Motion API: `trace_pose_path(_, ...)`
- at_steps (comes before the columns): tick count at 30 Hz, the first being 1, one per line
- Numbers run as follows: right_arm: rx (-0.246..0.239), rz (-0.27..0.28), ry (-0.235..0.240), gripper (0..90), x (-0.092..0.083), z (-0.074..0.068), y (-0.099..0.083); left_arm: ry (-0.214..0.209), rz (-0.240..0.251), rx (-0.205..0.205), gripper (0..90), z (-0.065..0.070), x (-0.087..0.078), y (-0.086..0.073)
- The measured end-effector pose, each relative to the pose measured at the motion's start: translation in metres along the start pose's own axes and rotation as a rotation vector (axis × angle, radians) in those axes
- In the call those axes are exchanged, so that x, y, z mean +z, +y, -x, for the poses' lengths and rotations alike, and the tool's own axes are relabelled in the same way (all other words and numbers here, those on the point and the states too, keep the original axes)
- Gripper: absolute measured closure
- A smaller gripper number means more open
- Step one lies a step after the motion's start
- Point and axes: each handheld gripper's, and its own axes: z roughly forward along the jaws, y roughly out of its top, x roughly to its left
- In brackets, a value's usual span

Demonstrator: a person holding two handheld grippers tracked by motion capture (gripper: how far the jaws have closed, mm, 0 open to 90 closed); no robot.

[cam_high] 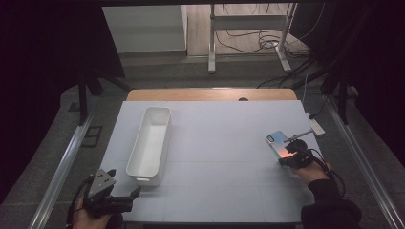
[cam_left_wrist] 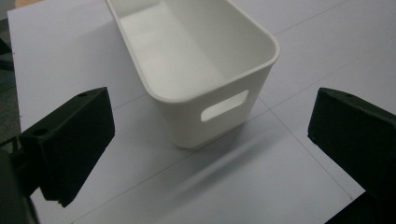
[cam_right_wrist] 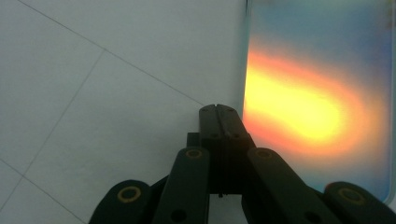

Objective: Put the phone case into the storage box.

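White sheet (cam_high: 219,157) over wooden table (cam_high: 210,94), dim room, cables behind. Phone (cam_high: 278,145) flat near right edge, blue-orange back. Right gripper (cam_high: 288,161) jaws pressed together beside it; left gripper (cam_high: 125,195) spread facing white bin (cam_high: 150,143).

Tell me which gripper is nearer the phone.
Right. The right gripper sits at the near end of the phone, its fingers shut beside the phone's edge. The left gripper is far across the table, open, facing the white bin.
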Motion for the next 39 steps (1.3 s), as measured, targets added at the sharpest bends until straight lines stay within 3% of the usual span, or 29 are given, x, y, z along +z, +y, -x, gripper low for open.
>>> trace_pose_path(4, -0.013, 0.014, -0.001, 88.8, -0.004, -0.002, 0.003, 0.000, -0.001, 0.000, 1.3, 0.000, 0.000, 0.000)
trace_pose_path(12, -0.024, 0.028, -0.007, 80.3, -0.010, -0.001, 0.010, 0.001, -0.004, 0.001, 1.3, 0.000, 0.001, 0.000)
trace_pose_path(21, -0.033, 0.028, -0.043, 54.2, -0.012, 0.001, 0.017, 0.002, -0.004, 0.001, 1.4, 0.000, 0.001, 0.000)
trace_pose_path(31, 0.006, 0.038, -0.092, 23.0, -0.018, 0.016, 0.023, 0.002, -0.005, 0.002, 1.4, 0.000, 0.001, 0.001)
trace_pose_path(39, 0.032, 0.035, -0.071, 6.1, -0.017, 0.028, 0.026, 0.003, -0.006, 0.001, 1.4, 0.000, 0.001, 0.001)
